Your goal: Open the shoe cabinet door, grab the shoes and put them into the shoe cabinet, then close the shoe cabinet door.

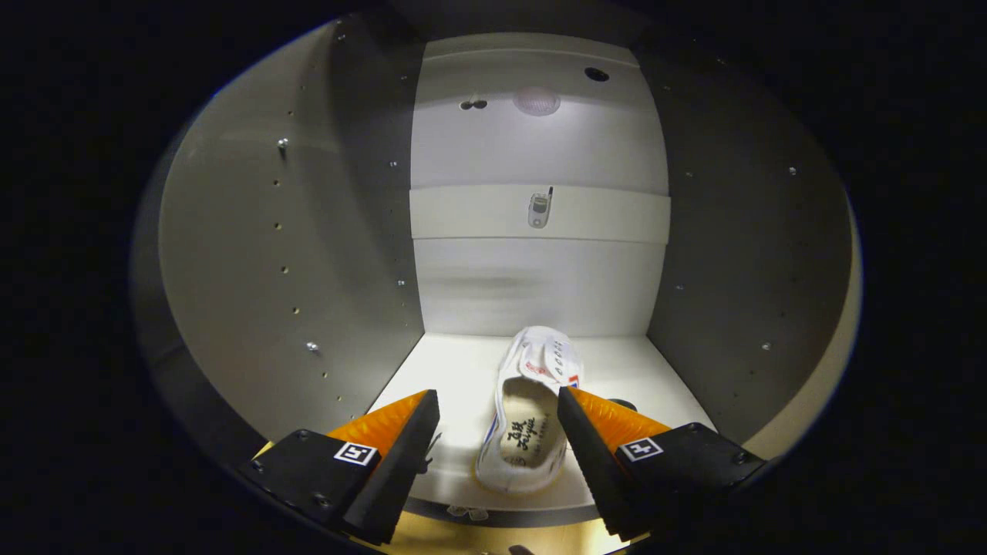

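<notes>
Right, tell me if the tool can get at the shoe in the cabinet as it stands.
Probably yes. The tool is open, and the white shoe lies on the cabinet floor between its fingers, nearer the right one. Nothing blocks the way.

**White shoe on the cabinet floor**

A white shoe [528,416] lies inside the open shoe cabinet [532,139], flat on its pale bottom shelf. It rests upright on its sole, heel toward the front edge of the shelf and toe pointing at the back wall. The opening faces up, showing a light insole with dark lettering. Small red and blue marks sit on the tongue and along the side. The cabinet has grey side walls dotted with rows of small holes, a white back panel, and a white strip running across the back, midway up.
</notes>
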`<control>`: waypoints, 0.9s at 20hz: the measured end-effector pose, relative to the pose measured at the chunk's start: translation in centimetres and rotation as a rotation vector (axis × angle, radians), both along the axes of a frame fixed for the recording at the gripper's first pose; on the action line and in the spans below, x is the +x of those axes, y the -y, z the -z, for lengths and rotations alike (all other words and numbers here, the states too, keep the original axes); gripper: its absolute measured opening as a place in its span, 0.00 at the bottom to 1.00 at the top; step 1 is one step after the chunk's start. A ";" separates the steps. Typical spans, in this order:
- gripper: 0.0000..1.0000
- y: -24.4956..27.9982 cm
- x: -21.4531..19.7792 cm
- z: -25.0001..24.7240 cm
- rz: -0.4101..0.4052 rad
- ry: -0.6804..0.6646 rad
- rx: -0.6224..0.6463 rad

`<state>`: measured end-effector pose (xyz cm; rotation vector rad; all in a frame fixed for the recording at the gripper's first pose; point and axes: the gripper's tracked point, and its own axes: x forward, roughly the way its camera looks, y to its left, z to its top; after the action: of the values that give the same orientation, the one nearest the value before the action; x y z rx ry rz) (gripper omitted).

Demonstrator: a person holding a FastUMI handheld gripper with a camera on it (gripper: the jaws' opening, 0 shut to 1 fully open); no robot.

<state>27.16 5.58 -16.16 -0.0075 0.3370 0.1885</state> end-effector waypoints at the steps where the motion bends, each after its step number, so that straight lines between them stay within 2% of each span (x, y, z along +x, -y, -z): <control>1: 0.98 0.3 -1.3 -0.7 0.006 0.010 0.005; 6: 0.98 1.4 -9.2 -4.5 0.036 0.074 0.026; 12: 0.98 3.6 -21.4 -10.8 0.060 0.179 0.073; 18: 0.97 7.8 -31.8 -15.5 0.047 0.232 0.116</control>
<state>-4.59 -2.21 -0.63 0.0926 0.0947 0.1581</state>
